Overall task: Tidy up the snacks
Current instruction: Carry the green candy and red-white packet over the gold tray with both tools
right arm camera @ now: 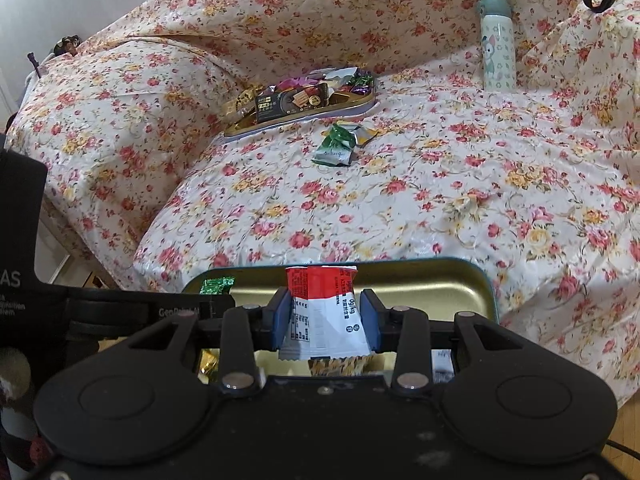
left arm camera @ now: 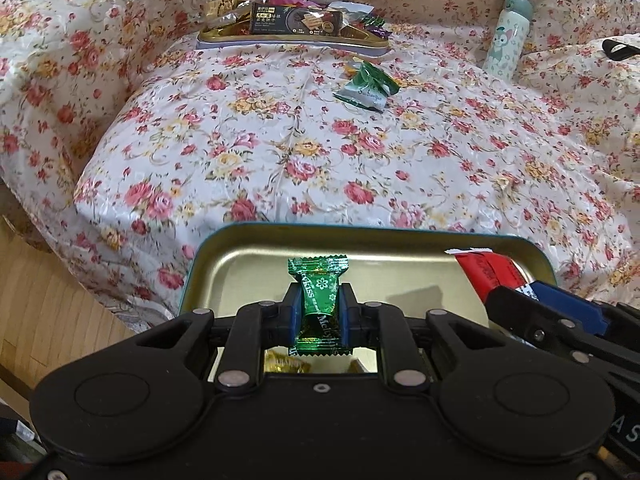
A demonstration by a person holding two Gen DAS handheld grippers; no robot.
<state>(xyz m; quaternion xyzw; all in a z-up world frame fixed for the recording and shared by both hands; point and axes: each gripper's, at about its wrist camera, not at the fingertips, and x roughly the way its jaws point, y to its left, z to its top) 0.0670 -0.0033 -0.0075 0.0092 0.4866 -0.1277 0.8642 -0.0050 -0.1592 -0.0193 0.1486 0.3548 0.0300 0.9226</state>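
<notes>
Though plain at its far rim, near tin (left arm camera: pixel 400 236) cut off below by black gripper bodies in both views; only scraps of gold and patterned wrappers glimpsed through gaps under the fingers, too little to name. Printing on far wrappers too small to read.

Left gripper (left arm camera: pixel 320 308): blue-padded fingers (left arm camera: pixel 294 314) nearly together, pinching a green candy (left arm camera: pixel 322 300) upright by its middle, over the gold floor of the near tin. Right gripper (right arm camera: pixel 325 322): fingers (right arm camera: pixel 370 320) a little further apart, clamped on a red and white packet (right arm camera: pixel 322 308), likewise over that tin, just beside the left gripper.

Further back on the flowered bedspread (left arm camera: pixel 280 152), left to right: far tin (left arm camera: pixel 288 42) heaped with mixed snacks, a dark biscuit packet (left arm camera: pixel 296 20) lying on top; green and white wrappers (left arm camera: pixel 366 88) loose on the cloth near that tin; pale bottle (left arm camera: pixel 508 36) leaning at the back; black strap (left arm camera: pixel 618 50) partly out of frame at the right edge.
</notes>
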